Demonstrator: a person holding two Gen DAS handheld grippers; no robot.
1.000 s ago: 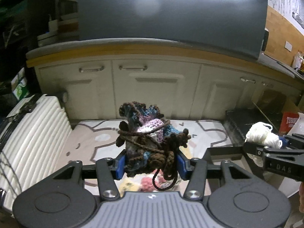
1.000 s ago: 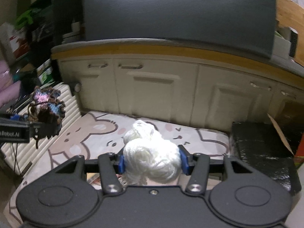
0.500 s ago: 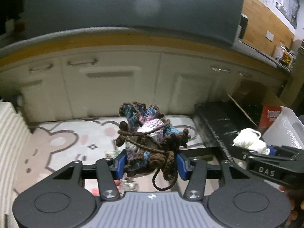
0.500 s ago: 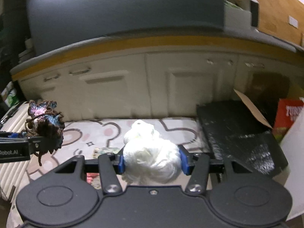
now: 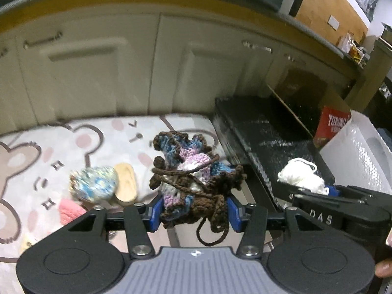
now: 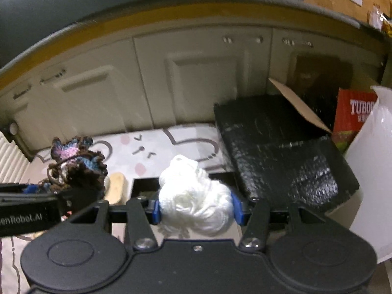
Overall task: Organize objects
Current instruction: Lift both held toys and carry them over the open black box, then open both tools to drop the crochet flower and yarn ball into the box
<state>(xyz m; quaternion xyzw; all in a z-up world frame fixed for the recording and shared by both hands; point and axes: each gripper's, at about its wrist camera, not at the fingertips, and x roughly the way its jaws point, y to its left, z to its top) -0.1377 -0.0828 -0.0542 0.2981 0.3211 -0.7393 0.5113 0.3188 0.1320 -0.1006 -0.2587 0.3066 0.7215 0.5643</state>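
Only the left view shows the bear-print mat (image 5: 103,132) carrying a blue-speckled ball (image 5: 94,183); left claw (image 5: 193,210) clamps the brown crochet bundle (image 5: 191,178), right claw (image 6: 196,208) clamps white yarn (image 6: 196,203).

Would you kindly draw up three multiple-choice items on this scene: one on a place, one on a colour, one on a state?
1. Where does the wooden shoe-shaped piece lie?
A. On the black box
B. On the bear-print mat, beside the blue-speckled yarn ball
C. Inside the red carton

2. What colour is the yarn in the right gripper?
A. White
B. Pink
C. Green

3. How does the left gripper stand?
A. Open and empty
B. Shut on the wooden piece
C. Shut on the crochet bundle

Answers:
1 B: it rests on the bear-print mat, next to the blue-speckled yarn ball.
2 A: the right gripper clamps white yarn.
3 C: the blue pads of the left gripper press both sides of the brown, blue and lilac crochet bundle.
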